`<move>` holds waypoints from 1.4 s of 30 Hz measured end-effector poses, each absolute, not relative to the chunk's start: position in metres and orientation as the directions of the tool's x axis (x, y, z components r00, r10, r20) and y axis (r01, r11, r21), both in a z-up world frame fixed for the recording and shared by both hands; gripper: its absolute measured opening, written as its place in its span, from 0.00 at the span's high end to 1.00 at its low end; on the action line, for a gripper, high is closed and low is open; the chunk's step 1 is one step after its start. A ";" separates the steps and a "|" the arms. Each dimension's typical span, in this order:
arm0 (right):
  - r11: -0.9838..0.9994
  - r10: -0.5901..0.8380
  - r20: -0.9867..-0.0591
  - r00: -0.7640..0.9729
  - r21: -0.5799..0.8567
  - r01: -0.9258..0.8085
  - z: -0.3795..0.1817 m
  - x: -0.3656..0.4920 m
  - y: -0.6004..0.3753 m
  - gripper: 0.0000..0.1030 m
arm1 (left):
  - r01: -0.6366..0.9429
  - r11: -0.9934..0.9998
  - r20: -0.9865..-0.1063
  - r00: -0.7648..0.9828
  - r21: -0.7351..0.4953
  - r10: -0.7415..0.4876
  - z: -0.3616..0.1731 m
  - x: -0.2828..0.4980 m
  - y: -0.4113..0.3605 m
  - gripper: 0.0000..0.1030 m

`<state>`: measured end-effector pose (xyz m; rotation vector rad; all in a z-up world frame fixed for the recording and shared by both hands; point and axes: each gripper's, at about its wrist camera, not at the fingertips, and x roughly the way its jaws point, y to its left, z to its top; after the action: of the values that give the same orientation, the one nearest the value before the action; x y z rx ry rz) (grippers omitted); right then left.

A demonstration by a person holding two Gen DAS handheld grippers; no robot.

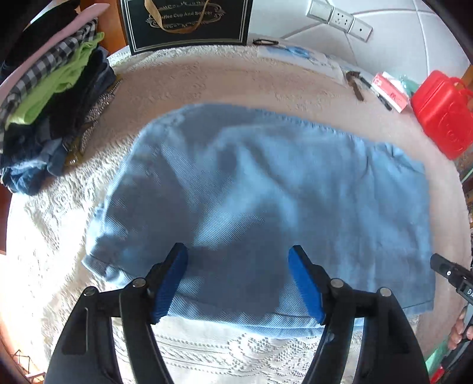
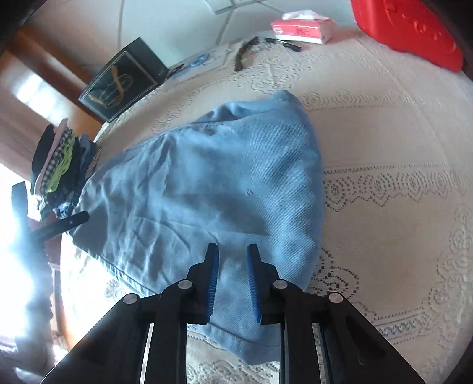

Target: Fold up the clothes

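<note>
Red plastic container [image 1: 443, 115], tissue box [image 2: 301, 29], black gift bag [image 1: 186, 23], wall sockets [image 1: 340, 19]

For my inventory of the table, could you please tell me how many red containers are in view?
1: a red plastic container stands at the far right edge of the lace-covered table, beyond the blue garment, beside a tissue pack. Others may be hidden.

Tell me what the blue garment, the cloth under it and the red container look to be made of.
Blue garment: probably cotton twill or light denim, matte; fine diagonal ribs, soft creases and a stitched hem show. White cloth under it: lace-like woven or crocheted textile, with openwork rose patterns. Red container: most likely moulded plastic, smooth and slightly glossy, with raised lettering.
</note>
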<state>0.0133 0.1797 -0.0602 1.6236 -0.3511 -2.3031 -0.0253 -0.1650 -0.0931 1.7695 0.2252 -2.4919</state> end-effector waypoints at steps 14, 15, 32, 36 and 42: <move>-0.818 -0.503 -0.848 -0.169 0.404 0.409 -0.089 -0.004 0.189 0.79 | 0.430 -0.903 -0.943 -0.301 -0.003 -0.140 -0.124 -0.009 -0.087 0.00; -0.810 -0.517 -0.842 -0.157 0.421 0.409 -0.090 -0.006 0.191 0.79 | 0.428 -0.904 -0.942 -0.303 -0.002 -0.141 -0.122 -0.009 -0.088 0.00; -0.775 -0.521 -0.842 -0.143 0.396 0.492 -0.064 -0.035 0.207 0.79 | 0.559 -0.823 -0.925 -0.355 -0.096 -0.134 -0.065 0.032 -0.015 0.00; -0.732 -0.531 -0.823 -0.202 0.325 0.600 -0.040 -0.078 0.232 0.67 | 0.608 -0.774 -0.927 -0.368 -0.177 -0.078 -0.073 0.040 0.063 0.00; -0.612 -0.531 -0.833 -0.154 0.252 0.750 -0.041 -0.122 0.242 0.58 | 0.673 -0.719 -0.934 -0.345 -0.175 -0.096 -0.099 0.040 0.139 0.00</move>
<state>-0.1217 0.2422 -0.0414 1.2284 0.2779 -1.8782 0.0402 0.1392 -0.0987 1.4026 0.7628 -2.0991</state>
